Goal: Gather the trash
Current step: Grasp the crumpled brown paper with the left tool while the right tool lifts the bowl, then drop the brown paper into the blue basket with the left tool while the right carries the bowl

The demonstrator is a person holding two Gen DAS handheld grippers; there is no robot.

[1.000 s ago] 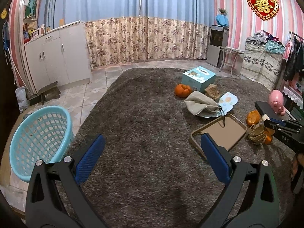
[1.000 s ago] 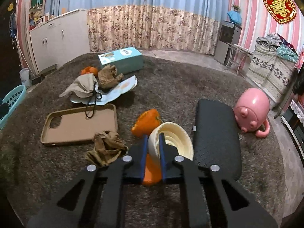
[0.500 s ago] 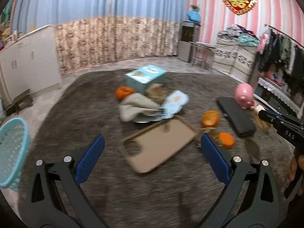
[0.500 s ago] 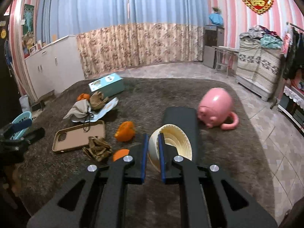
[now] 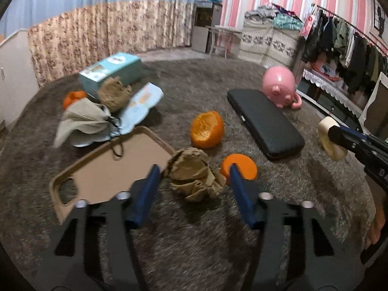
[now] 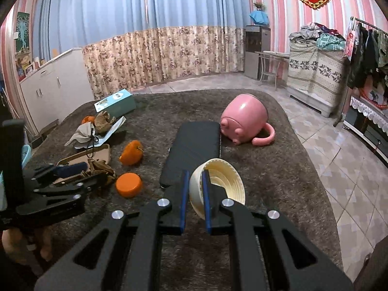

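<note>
Between open left jaws, crumpled paper (image 5: 194, 174).

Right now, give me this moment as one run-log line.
left claw: open, straddling crumpled brown paper | right claw: shut on cream lid | carpet: orange cap loose

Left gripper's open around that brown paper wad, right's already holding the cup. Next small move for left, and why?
Probably close the left gripper on the crumpled brown paper. The wad sits between the open blue fingers on the rug, so a squeeze should catch it. The right gripper is shut on the cream paper cup, so it has no free grip.
</note>
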